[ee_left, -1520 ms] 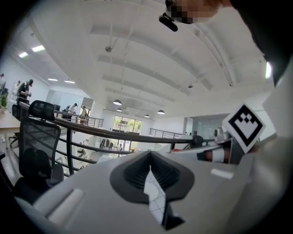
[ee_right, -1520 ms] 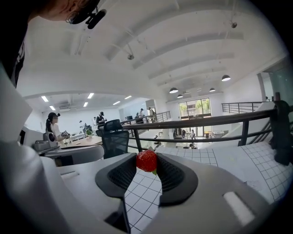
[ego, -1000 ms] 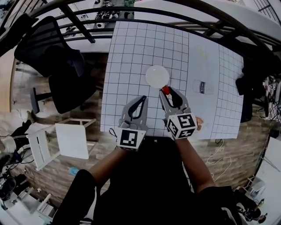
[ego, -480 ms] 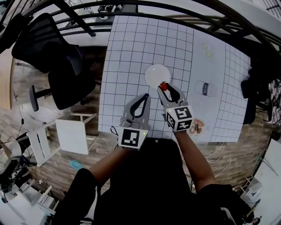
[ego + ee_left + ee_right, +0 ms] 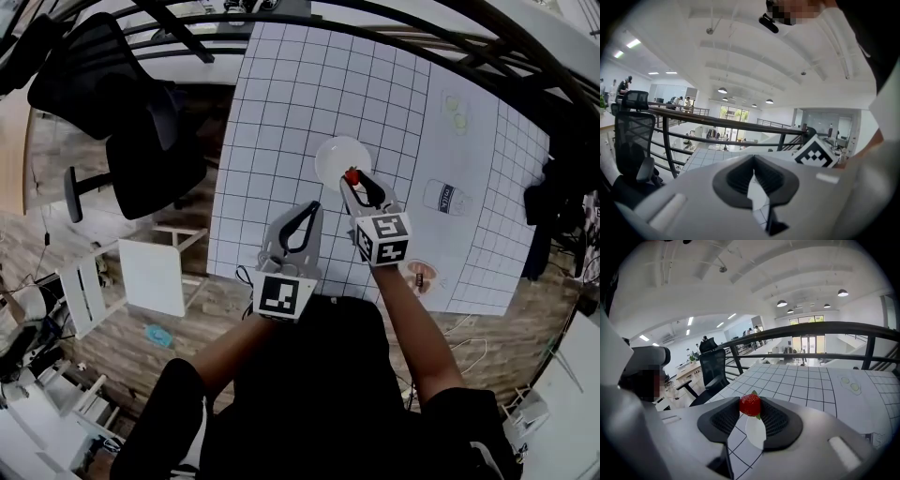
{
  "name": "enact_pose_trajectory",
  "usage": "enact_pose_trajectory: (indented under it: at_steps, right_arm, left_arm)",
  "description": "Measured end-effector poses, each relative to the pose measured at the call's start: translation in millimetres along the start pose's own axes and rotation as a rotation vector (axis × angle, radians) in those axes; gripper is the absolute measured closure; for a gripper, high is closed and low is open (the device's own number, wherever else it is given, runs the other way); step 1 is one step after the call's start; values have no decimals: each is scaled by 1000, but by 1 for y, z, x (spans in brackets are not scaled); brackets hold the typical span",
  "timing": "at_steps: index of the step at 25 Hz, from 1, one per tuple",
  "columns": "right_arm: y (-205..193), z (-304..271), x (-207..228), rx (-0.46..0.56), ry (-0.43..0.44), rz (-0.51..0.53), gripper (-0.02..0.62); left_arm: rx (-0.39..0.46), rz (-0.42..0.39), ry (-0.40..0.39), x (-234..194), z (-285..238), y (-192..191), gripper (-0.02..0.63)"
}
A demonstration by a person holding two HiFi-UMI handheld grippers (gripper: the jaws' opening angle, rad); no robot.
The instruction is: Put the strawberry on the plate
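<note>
One glossy red strawberry (image 5: 750,405), green-leaved, pinched between right tongs (image 5: 354,179).

Black chair (image 5: 131,131) beside gridded mat (image 5: 300,94); white stool (image 5: 155,277)

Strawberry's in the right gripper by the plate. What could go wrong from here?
1. The strawberry sits at the very tips of the right gripper; it may slip out early.
2. It looks to be over the near rim of the plate, so releasing now might roll it onto the grid mat.
</note>
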State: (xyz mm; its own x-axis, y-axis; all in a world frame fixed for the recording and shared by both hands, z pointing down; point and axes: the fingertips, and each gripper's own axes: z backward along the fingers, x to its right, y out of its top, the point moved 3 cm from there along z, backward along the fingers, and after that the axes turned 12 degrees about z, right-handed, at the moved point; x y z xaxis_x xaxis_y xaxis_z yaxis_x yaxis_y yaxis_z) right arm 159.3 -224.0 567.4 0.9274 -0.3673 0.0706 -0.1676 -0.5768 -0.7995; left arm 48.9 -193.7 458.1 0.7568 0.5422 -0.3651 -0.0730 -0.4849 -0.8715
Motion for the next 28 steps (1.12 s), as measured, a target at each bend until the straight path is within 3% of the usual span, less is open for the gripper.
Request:
enact_pose_trajectory:
  at_steps: [13,21,28]
  right_arm:
    - [-38,-46,24,-110,-3,-38,460]
    - [-61,-73,22,-205,65,18,460]
    - [-78,-88,24,-269,71,42,460]
  left_arm:
    - [-5,-3,96,-32,-11,-2,598]
    - [-24,23,138,-42,-5,-11,598]
    - [-30,31,169,-51,-1,-16,597]
